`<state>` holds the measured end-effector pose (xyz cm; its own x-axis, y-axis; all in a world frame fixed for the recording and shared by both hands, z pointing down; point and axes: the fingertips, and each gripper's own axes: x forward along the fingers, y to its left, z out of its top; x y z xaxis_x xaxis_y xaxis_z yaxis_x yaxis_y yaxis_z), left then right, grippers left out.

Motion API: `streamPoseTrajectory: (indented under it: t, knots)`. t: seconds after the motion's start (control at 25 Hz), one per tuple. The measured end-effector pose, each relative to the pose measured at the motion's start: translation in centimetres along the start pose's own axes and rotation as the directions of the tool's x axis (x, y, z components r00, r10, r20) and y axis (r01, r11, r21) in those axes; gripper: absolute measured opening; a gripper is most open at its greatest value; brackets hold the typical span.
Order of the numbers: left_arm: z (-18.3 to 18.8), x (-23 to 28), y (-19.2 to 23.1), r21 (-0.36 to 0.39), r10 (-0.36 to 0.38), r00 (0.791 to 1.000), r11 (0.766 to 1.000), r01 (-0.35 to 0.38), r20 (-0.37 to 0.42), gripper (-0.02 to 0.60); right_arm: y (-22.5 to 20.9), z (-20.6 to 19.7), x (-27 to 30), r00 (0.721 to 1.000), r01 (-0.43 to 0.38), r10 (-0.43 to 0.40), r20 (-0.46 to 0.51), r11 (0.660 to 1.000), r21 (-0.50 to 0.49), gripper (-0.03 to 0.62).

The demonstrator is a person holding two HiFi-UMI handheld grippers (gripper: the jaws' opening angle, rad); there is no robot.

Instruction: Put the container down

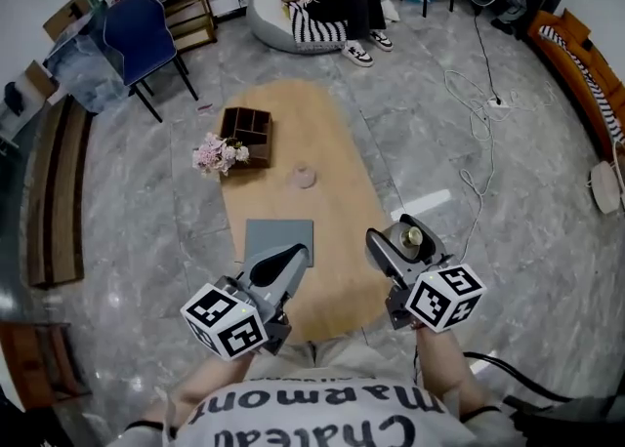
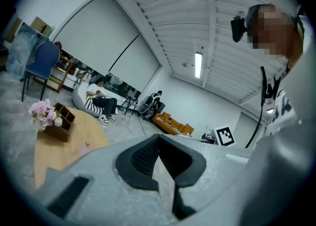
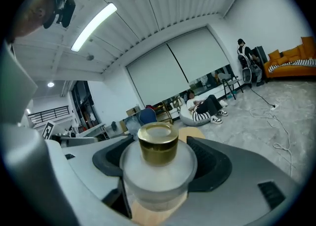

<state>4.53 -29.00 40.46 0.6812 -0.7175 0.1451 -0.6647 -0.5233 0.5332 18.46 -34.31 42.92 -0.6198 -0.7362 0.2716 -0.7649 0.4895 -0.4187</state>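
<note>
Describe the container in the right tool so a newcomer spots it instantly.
Find the long oval wooden table; by its near right edge the right tool grips the container. It is a round frosted bottle, and nothing else at the table has its gold cap.

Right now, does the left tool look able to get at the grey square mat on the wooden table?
Probably yes: the left tool, shut and empty, shows right at the near edge of the grey square mat, with nothing lying between them.
</note>
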Motion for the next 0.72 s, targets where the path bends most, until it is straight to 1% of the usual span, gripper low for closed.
streamPoseTrajectory:
  t: [0.12,0.2,0.36,0.52,0.6,0.72]
  knots:
    - [-1.6,0.4,1.3,-0.054,0.013,0.999,0.998,-0.015,-0.032,0.014,-1.8,-3.2,1.0,0.998,0.033,-0.032,-0.056,0.999,0.03,0.336]
    - [-2.6,0.8,2.0,-0.069,0.025,0.998,0.997,-0.028,-0.049,0.014,-2.8,-5.1,1.5,0.994,0.051,-0.047,-0.094,0.998,0.041,0.336]
    - [-4.0,1.6,3.1,-0.082,0.028,0.999,0.996,-0.032,-0.042,0.014,-4.6,-8.7,2.8,0.986,0.075,-0.075,-0.149,0.997,-0.009,0.336]
    - [-7.0,1.9,4.5,-0.102,0.043,0.995,0.993,-0.052,-0.091,0.014,-6.5,-12.6,3.6,0.978,0.099,-0.101,-0.184,0.995,-0.021,0.336]
    - [-9.0,1.6,5.0,-0.083,0.052,0.99,0.995,-0.063,-0.129,0.014,-7.3,-14.9,3.9,0.968,0.12,-0.125,-0.218,0.992,-0.036,0.336]
    - [-12.6,1.0,6.6,-0.011,0.091,0.975,0.995,-0.096,-0.202,0.014,-8.8,-18.4,4.2,0.95,0.157,-0.161,-0.268,0.987,-0.037,0.336]
